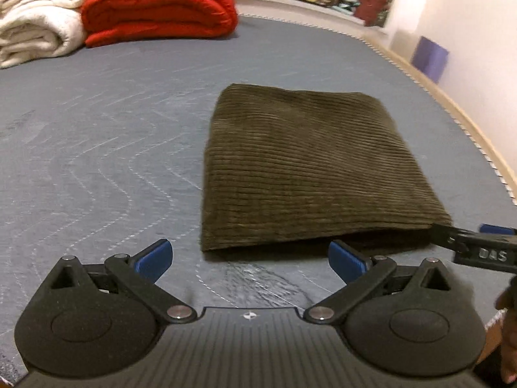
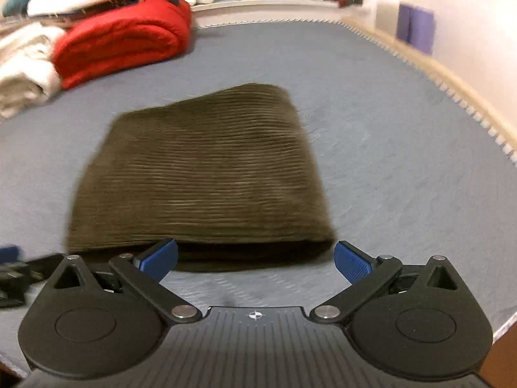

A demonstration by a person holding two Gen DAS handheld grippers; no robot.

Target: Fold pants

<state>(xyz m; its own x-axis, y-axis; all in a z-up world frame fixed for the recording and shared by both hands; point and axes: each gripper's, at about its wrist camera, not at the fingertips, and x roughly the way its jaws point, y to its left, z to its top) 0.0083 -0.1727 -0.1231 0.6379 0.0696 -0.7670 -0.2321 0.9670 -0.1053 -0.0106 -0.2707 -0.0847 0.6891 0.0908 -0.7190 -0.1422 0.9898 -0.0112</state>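
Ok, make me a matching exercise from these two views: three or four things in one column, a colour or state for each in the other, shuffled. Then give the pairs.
Things:
1. pants
2. red blanket
3. white blanket
4. left gripper

Descriptions:
A. folded, cream, at the far left
B. jaws open, nothing between them
C. brown corduroy, folded flat into a rectangle
D. bright, rolled beside the cream one

Pairs: 1-C, 2-D, 3-A, 4-B

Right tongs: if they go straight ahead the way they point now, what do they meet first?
Probably the near folded edge of the corduroy pants. The right tongs stand open just before it; depth is unclear.
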